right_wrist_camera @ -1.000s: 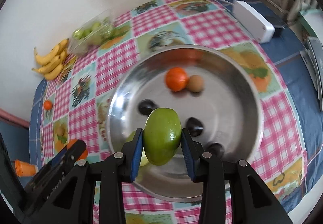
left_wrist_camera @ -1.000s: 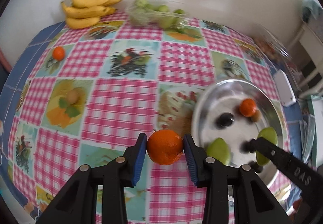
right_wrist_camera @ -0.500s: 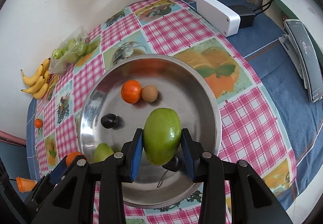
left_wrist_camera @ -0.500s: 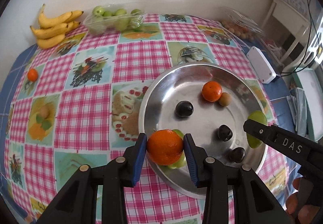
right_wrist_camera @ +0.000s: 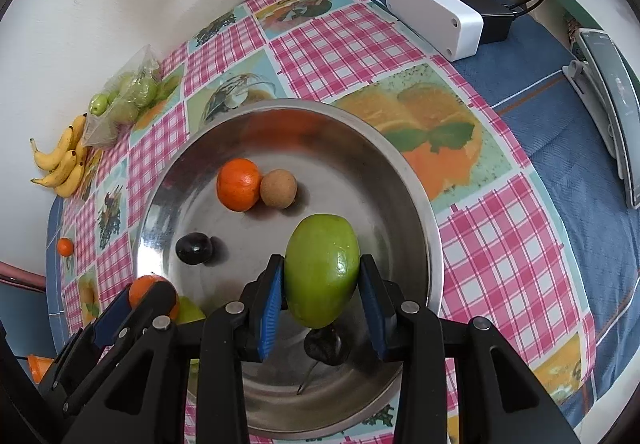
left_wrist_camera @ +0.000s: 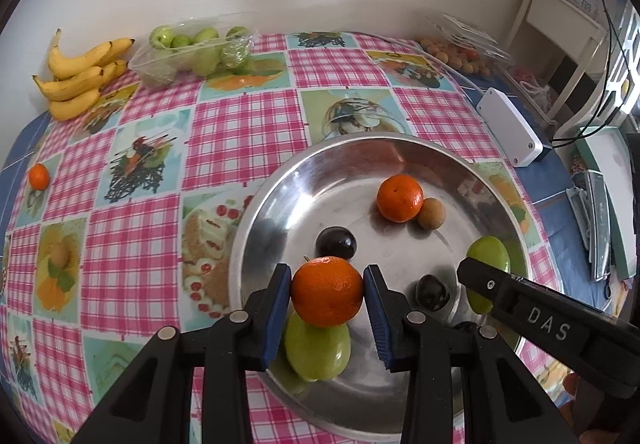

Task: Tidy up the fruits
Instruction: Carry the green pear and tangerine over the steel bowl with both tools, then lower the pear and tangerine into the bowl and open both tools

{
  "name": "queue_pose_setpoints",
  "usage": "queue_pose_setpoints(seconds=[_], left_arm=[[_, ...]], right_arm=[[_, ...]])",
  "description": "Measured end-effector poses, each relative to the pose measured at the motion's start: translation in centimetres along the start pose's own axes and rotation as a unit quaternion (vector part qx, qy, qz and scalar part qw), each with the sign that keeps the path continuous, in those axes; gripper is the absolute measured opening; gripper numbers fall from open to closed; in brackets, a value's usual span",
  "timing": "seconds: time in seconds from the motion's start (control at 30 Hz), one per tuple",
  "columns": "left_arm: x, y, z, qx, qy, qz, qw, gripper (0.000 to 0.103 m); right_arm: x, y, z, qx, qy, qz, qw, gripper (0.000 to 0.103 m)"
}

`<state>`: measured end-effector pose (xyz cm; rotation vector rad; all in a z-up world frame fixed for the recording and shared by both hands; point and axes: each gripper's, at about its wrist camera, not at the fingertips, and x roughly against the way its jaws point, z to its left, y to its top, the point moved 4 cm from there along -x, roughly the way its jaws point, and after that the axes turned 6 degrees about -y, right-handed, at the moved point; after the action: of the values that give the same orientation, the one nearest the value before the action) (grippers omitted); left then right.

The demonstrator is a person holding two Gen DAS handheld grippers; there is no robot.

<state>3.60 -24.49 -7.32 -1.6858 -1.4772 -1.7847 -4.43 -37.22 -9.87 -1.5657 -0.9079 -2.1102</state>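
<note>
My left gripper (left_wrist_camera: 326, 294) is shut on an orange (left_wrist_camera: 327, 291) and holds it over the near left part of the steel bowl (left_wrist_camera: 280, 184). My right gripper (right_wrist_camera: 322, 302) is shut on a green fruit (right_wrist_camera: 322, 270) over the bowl's near right part (right_wrist_camera: 424, 212). In the bowl lie an orange (left_wrist_camera: 400, 198), a brown round fruit (left_wrist_camera: 431, 213), a green fruit (left_wrist_camera: 318, 352) and dark plums (left_wrist_camera: 336, 243). A small orange (left_wrist_camera: 39, 176) lies on the cloth at far left.
Bananas (left_wrist_camera: 80, 76) and a clear box of green fruit (left_wrist_camera: 188, 52) sit at the table's back left. A white box (left_wrist_camera: 510, 132) with a cable and a tray of brown fruit (left_wrist_camera: 456, 52) sit at back right. Shelves stand beyond the right edge.
Both grippers have moved right and forward over the bowl, each still holding its fruit. The left one went from over the cloth to over the bowl's near rim.
</note>
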Motion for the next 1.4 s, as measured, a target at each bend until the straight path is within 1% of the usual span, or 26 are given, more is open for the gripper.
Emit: queue_pose_setpoints(seconds=[0.37,0.6,0.67,0.77,0.8,0.93,1.1,1.27,1.4], left_arm=[[-1.6,0.5,-0.5,0.004,-0.010,0.008,0.9999,0.040],[-1.8,0.5,-0.6,0.003,-0.011,0.014,0.9998,0.041],[-1.6,0.6,-0.6,0.003,-0.012,0.013,0.9998,0.042],[-1.0,0.8,-0.5,0.004,-0.014,0.009,0.9999,0.049],[-0.8,0.9,-0.4,0.005,-0.015,0.008,0.9998,0.050],[0.2,1.2,-0.1,0.010,-0.014,0.007,0.9998,0.050],[1.8,1.4,1.0,0.025,-0.004,0.004,0.9997,0.050],[3.1,1.3,2.7,0.049,0.003,0.004,0.9988,0.051],[3.9,0.6,4.3,0.065,0.011,0.007,0.9978,0.051]], right_arm=[[-1.4,0.5,0.4,0.007,-0.012,0.007,1.000,0.039],[-1.6,0.7,0.5,0.004,-0.015,0.010,1.000,0.039],[-1.5,0.7,0.5,0.003,-0.014,0.010,1.000,0.039],[-0.8,0.9,0.4,0.001,-0.013,0.000,1.000,0.040],[-0.5,1.0,0.4,0.000,-0.013,-0.003,1.000,0.040],[0.6,1.1,0.8,0.007,-0.013,-0.012,1.000,0.040],[2.5,1.0,1.7,0.024,-0.015,-0.029,0.999,0.040],[3.8,0.3,2.3,0.031,-0.017,-0.030,0.999,0.040],[4.3,-0.5,3.2,0.047,-0.018,-0.029,0.998,0.040]])
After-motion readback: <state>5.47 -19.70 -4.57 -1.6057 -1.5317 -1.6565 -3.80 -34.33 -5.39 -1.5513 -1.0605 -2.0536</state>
